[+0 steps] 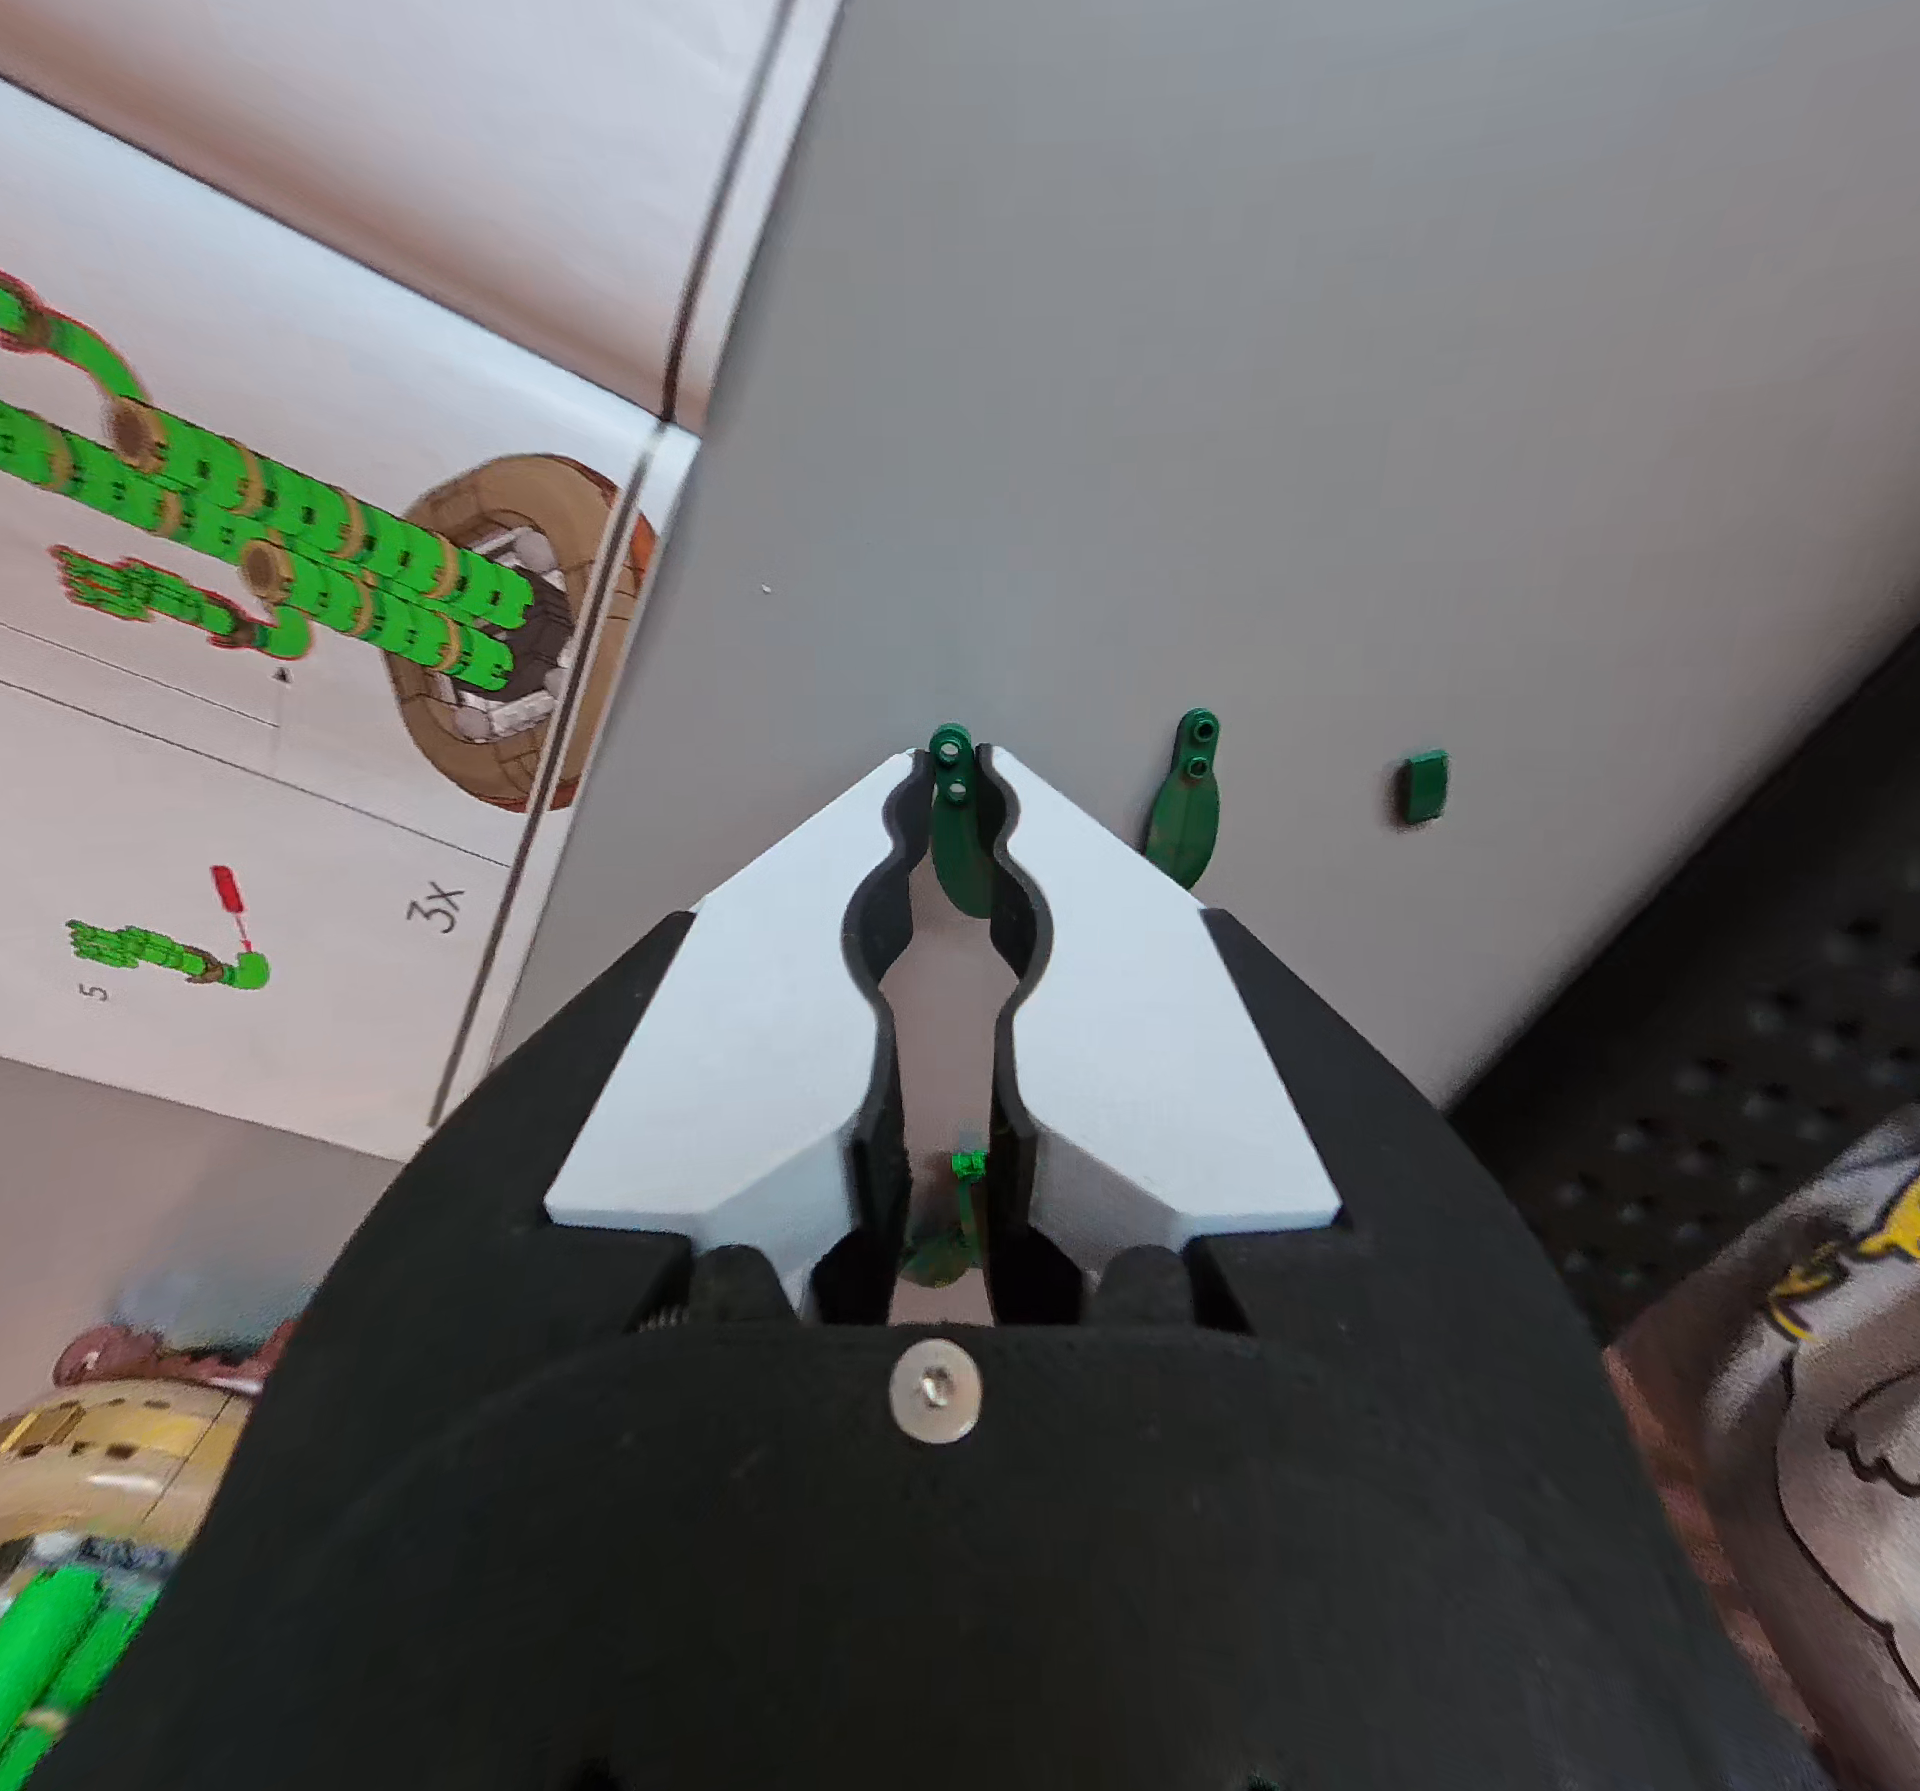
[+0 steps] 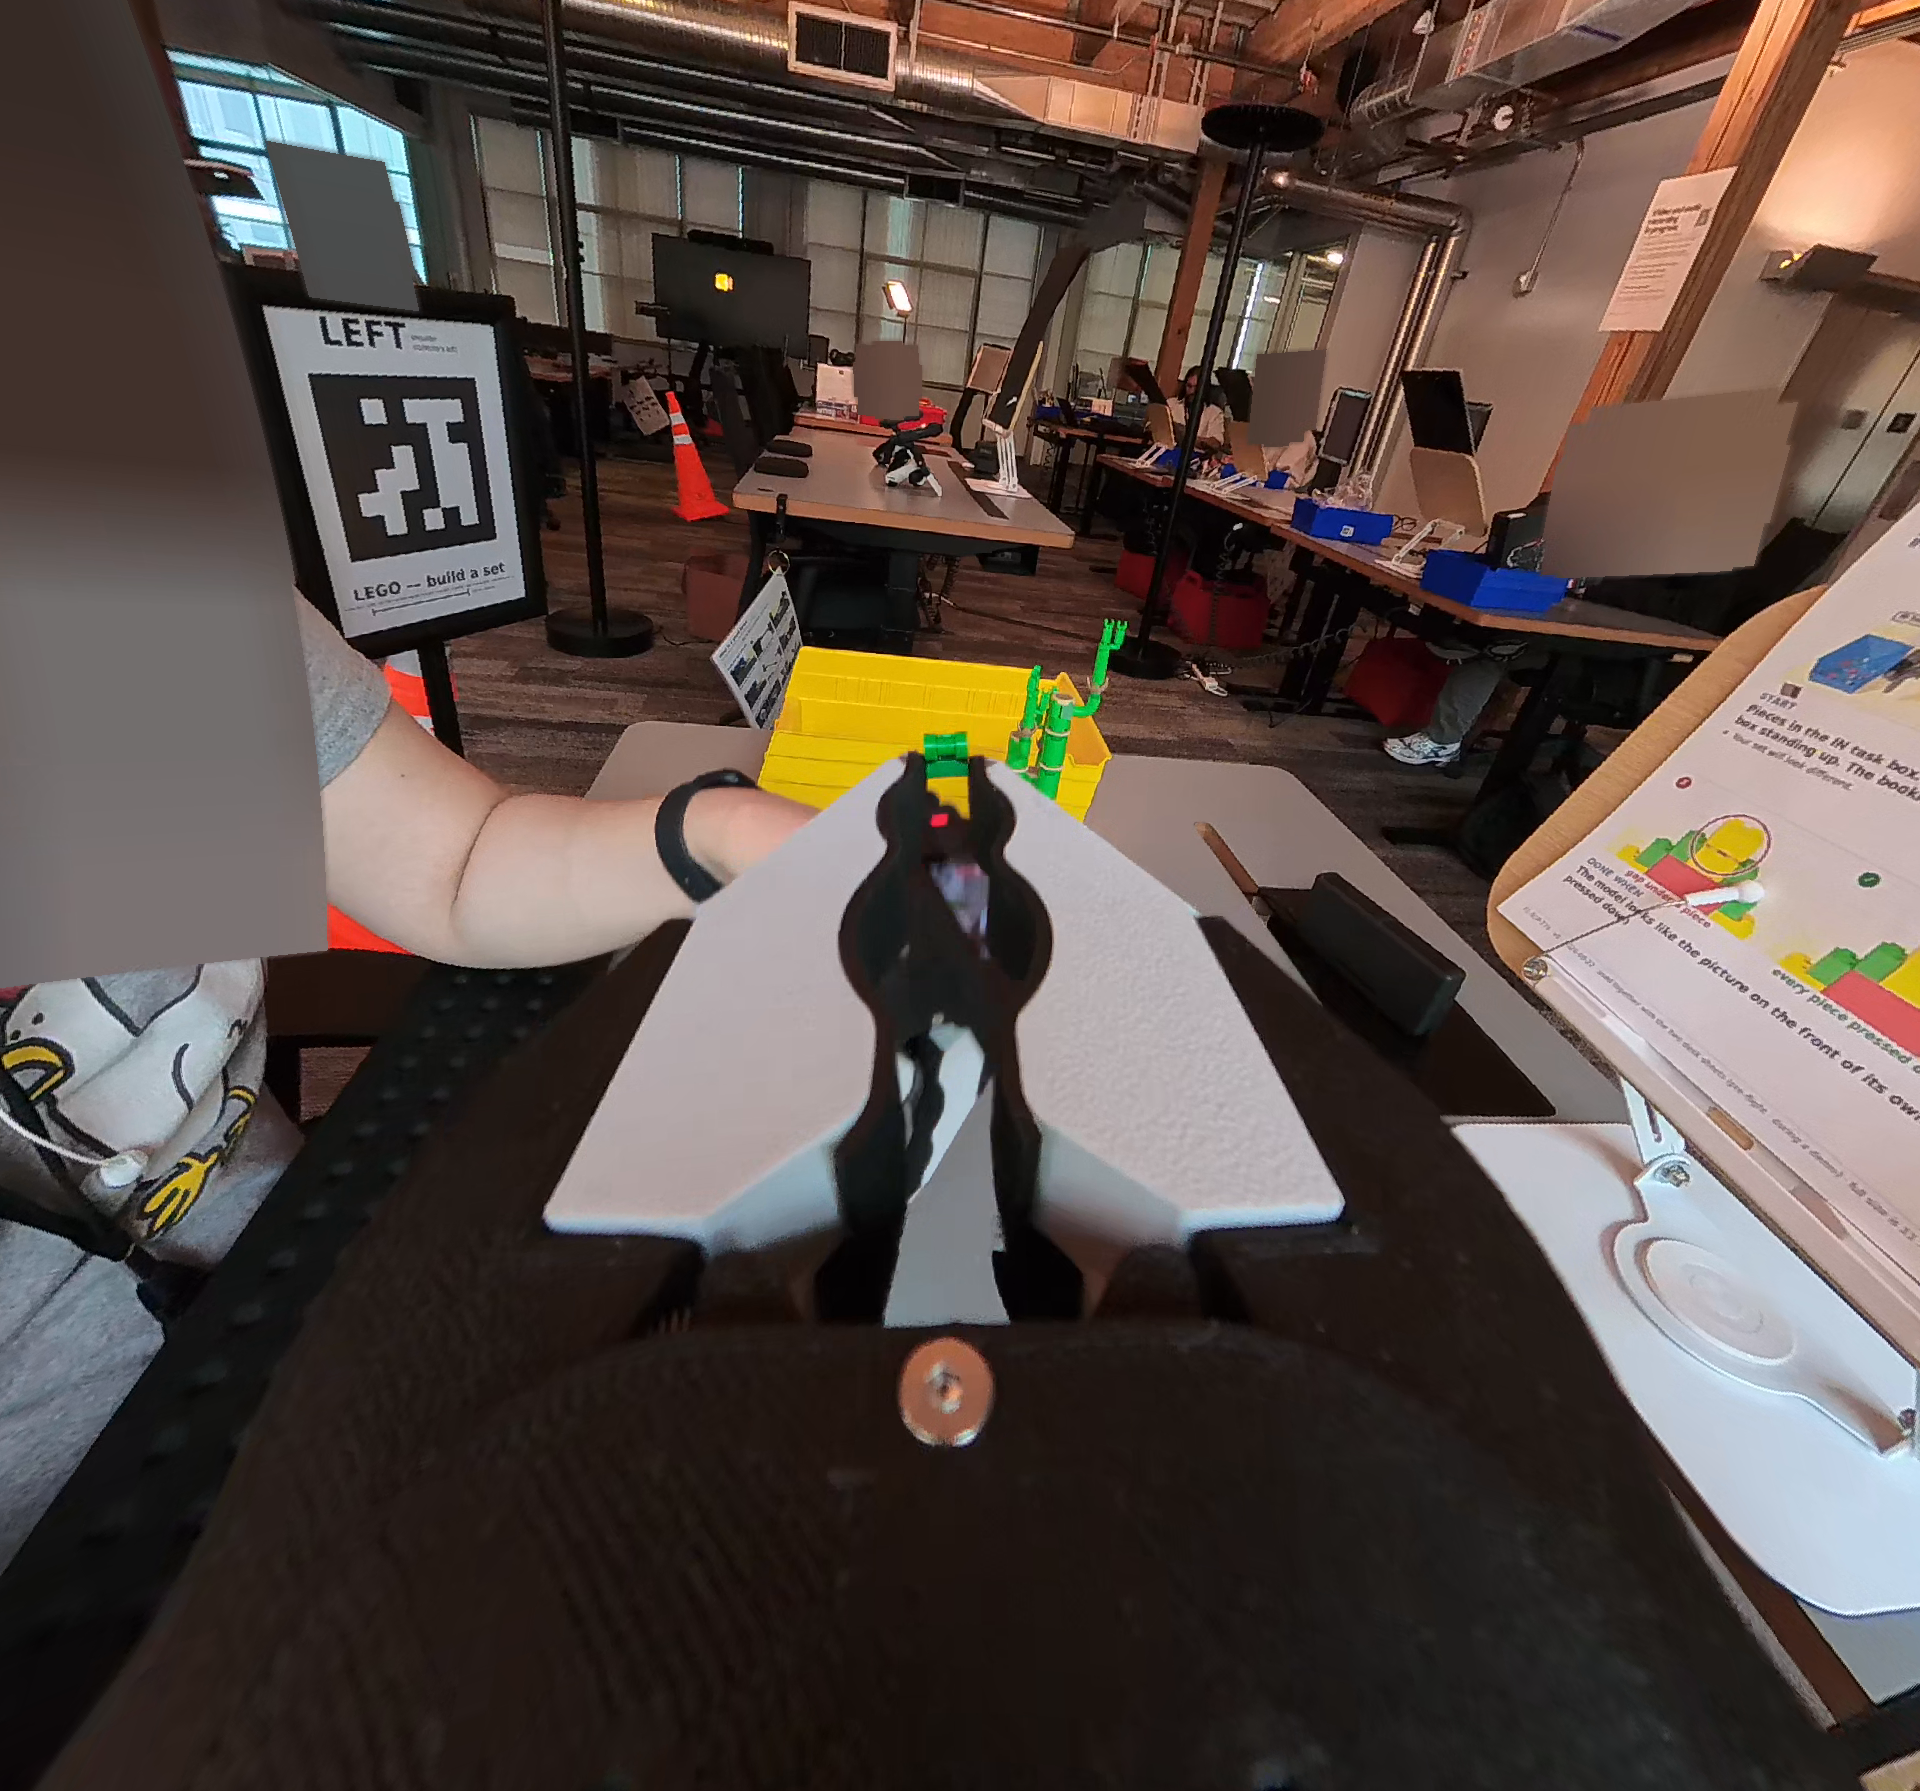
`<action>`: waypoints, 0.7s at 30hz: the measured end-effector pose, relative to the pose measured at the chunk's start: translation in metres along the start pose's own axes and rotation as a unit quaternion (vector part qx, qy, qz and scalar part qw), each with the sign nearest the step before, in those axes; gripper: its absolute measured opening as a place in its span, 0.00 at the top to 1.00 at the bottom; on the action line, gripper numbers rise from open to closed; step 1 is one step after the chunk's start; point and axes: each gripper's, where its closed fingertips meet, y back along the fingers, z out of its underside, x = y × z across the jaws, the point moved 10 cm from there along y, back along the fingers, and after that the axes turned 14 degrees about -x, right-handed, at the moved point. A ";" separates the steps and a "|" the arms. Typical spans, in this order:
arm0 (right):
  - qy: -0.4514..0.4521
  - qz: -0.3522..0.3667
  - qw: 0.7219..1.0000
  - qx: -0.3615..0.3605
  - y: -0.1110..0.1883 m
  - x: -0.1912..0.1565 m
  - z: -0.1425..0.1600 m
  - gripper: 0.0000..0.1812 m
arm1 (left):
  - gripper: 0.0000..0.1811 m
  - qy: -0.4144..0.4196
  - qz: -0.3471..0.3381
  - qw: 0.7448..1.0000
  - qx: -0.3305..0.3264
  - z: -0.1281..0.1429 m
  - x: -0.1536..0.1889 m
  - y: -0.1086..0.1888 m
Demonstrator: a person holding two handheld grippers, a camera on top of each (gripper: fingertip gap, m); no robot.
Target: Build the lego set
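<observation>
Picking up leaves seems the step in hand: the left gripper (image 1: 961,754) has its fingers nearly closed around a dark green leaf piece (image 1: 958,832) on the desk (image 1: 1247,391), a second leaf (image 1: 1187,806) just beside it, while the right gripper (image 2: 945,770), fingers pinched on a bright green piece (image 2: 945,747), waits for joining.

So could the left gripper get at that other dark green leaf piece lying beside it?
Probably not yet: the left gripper is already shut on one leaf piece. The second leaf lies on open grey table, unobstructed.
</observation>
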 end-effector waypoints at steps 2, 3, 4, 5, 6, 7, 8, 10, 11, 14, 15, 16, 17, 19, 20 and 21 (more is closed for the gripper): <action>-0.009 -0.002 1.000 -0.012 -0.003 0.004 0.004 0.97 | 0.97 -0.002 0.034 0.997 0.062 0.008 -0.007 0.020; -0.018 -0.005 1.000 -0.021 -0.005 0.006 0.008 0.97 | 0.97 0.000 0.051 0.994 0.099 0.014 -0.012 0.032; -0.029 -0.012 0.999 -0.032 -0.008 0.008 0.011 0.97 | 0.97 0.002 0.067 0.988 0.138 0.020 -0.017 0.044; -0.042 -0.021 0.998 -0.044 -0.011 0.010 0.015 0.97 | 0.97 0.002 0.082 0.980 0.180 0.026 -0.022 0.057; -0.059 -0.031 0.996 -0.058 -0.016 0.012 0.019 0.97 | 0.97 0.001 0.096 0.970 0.222 0.034 -0.026 0.068; -0.078 -0.045 0.993 -0.070 -0.022 0.014 0.023 0.97 | 0.97 -0.006 0.112 0.958 0.262 0.041 -0.028 0.079; -0.097 -0.064 0.990 -0.080 -0.030 0.016 0.028 0.97 | 0.97 -0.024 0.131 0.944 0.301 0.047 -0.028 0.090; -0.136 -0.095 0.981 -0.097 -0.048 0.019 0.037 0.97 | 0.97 -0.071 0.160 0.913 0.369 0.058 -0.024 0.107; -0.154 -0.110 0.976 -0.104 -0.056 0.020 0.042 0.97 | 0.97 -0.088 0.168 0.900 0.393 0.061 -0.021 0.114; -0.180 -0.169 0.961 -0.122 -0.076 0.017 0.053 0.96 | 0.96 -0.125 0.195 0.876 0.422 0.066 -0.012 0.124; -0.183 -0.178 0.959 -0.123 -0.079 0.017 0.054 0.97 | 0.97 -0.130 0.202 0.872 0.426 0.066 -0.010 0.126; -0.187 -0.183 0.957 -0.125 -0.081 0.016 0.055 0.97 | 0.97 -0.130 0.209 0.869 0.429 0.065 -0.009 0.126; -0.190 -0.188 0.955 -0.129 -0.083 0.015 0.056 0.97 | 0.97 -0.127 0.216 0.867 0.430 0.064 -0.009 0.126; -0.193 -0.196 0.952 -0.135 -0.085 0.012 0.056 0.97 | 0.97 -0.125 0.231 0.866 0.426 0.060 -0.009 0.125; -0.195 -0.192 0.951 -0.144 -0.086 0.012 0.056 0.97 | 0.97 -0.126 0.239 0.864 0.425 0.058 -0.008 0.124; -0.195 -0.190 0.951 -0.150 -0.087 0.012 0.056 0.97 | 0.97 -0.126 0.247 0.862 0.424 0.057 -0.008 0.124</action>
